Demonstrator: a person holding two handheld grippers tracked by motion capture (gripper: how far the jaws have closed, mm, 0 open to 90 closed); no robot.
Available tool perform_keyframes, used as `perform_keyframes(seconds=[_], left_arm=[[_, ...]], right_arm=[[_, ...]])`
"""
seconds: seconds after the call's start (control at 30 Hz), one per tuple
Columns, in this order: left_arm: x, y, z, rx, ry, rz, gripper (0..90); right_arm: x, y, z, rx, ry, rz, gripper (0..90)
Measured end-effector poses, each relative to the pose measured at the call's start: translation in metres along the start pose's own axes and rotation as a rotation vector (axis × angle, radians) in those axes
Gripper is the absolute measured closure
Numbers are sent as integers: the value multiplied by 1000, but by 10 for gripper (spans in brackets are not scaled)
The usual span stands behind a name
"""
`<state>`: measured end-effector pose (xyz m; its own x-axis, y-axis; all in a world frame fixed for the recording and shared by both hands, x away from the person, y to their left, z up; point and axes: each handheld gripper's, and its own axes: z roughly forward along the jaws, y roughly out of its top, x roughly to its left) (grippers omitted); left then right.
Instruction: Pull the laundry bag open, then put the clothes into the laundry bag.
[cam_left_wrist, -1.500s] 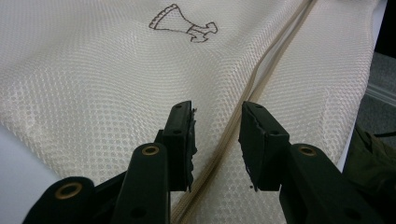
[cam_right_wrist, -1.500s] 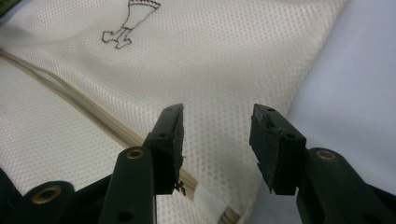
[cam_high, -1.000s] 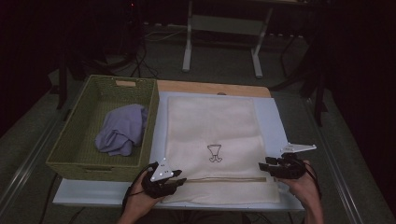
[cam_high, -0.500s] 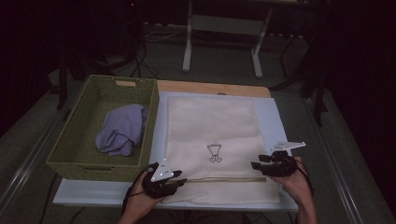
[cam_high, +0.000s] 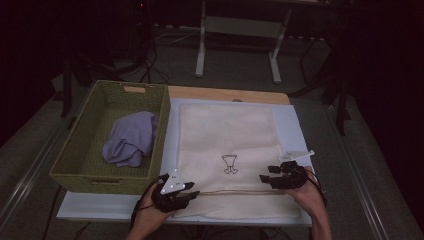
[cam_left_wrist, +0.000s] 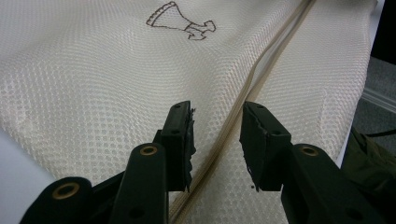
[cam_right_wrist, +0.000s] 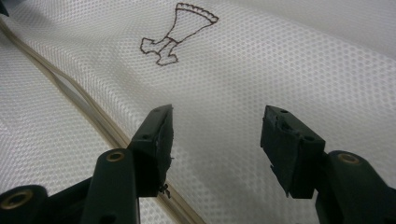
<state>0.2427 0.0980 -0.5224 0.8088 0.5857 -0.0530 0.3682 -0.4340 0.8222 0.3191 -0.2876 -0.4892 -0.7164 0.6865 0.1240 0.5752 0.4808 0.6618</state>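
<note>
Across the desk's middle, high view: cream mesh bag (cam_high: 227, 150) lies flat, small brown emblem (cam_high: 229, 164) printed near its centre, zipper (cam_high: 235, 191) along its near edge. Left gripper (cam_high: 187, 194) sits at the bag's near-left corner, right gripper (cam_high: 265, 179) at the near-right. Green basket (cam_high: 75, 165) with lilac cloth (cam_high: 130, 144) borders the left edge; bare desk strip right. Left gripper view: jaws apart, straddling zipper (cam_left_wrist: 252, 88) close above the mesh. Right gripper view: jaws wide apart over mesh, zipper (cam_right_wrist: 70, 91) left of them.
</note>
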Motion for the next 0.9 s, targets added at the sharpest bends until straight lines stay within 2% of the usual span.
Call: perform_keyframes(seconds=[0.6,0.9], left_arm=[[0,0,0,-2,1,-2,634],[1,0,-1,-10,3,-8,628]], right_arm=[[14,11,13,19,21,-62,410],[22,19,23,40,35,-124,371]])
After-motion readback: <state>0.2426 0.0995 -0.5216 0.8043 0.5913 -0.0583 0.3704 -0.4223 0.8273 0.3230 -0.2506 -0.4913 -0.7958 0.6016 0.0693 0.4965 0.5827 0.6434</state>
